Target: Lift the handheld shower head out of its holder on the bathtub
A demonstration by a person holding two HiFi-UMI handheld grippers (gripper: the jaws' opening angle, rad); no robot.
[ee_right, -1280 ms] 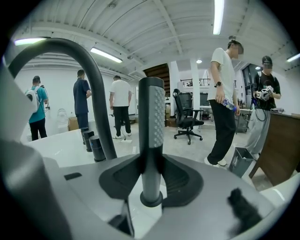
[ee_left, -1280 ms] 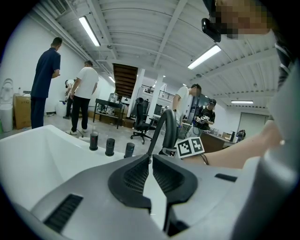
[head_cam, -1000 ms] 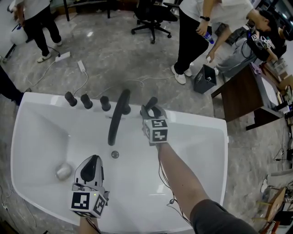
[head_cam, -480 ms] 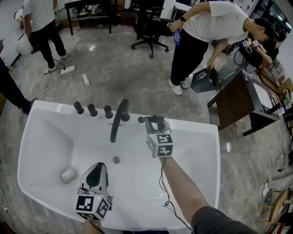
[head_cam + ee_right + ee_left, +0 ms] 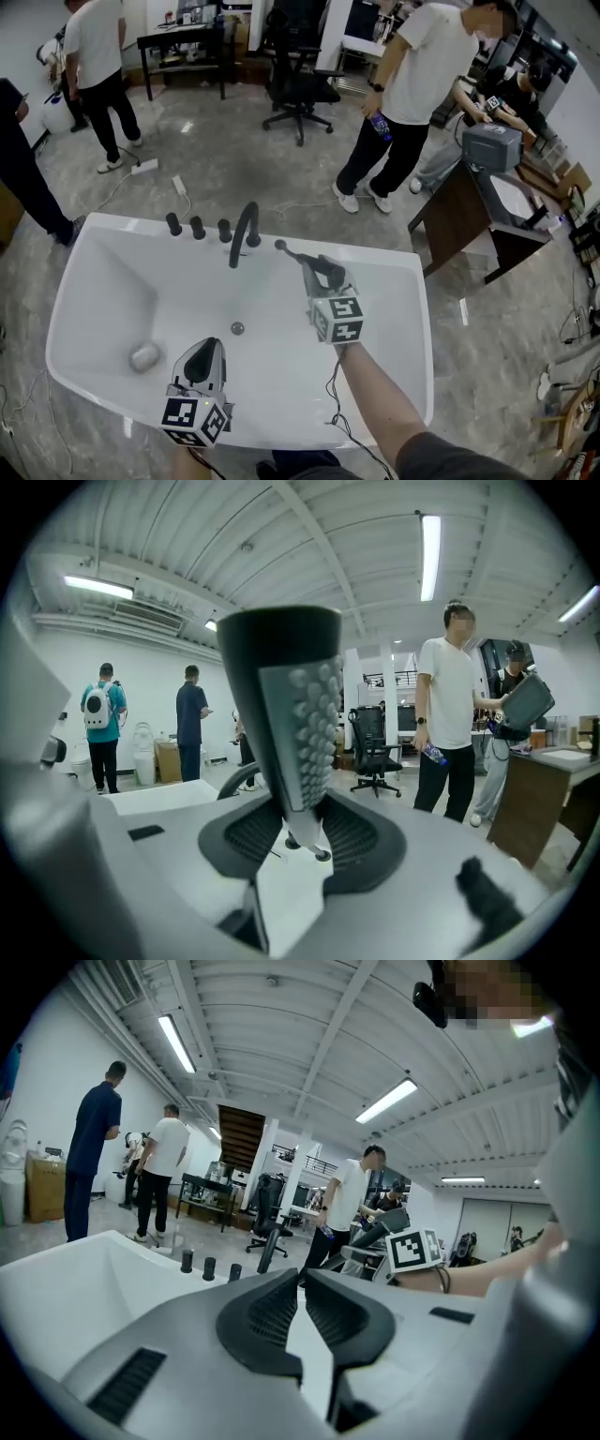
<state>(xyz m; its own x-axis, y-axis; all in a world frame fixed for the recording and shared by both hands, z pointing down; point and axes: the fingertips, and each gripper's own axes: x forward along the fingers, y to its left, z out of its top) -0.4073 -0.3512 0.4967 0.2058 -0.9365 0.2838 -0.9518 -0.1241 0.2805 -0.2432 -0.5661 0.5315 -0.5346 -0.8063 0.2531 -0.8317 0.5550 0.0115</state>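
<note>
The right gripper (image 5: 302,829) has its jaws clamped on the shower head (image 5: 292,705), which stands upright between them with its nozzle face turned right. It is held just right of the faucet (image 5: 242,236), over the far side of the bathtub (image 5: 112,291). The left gripper (image 5: 301,1283), its jaws nearly together with nothing between them, hangs over the tub on the near side of the faucet.
</note>
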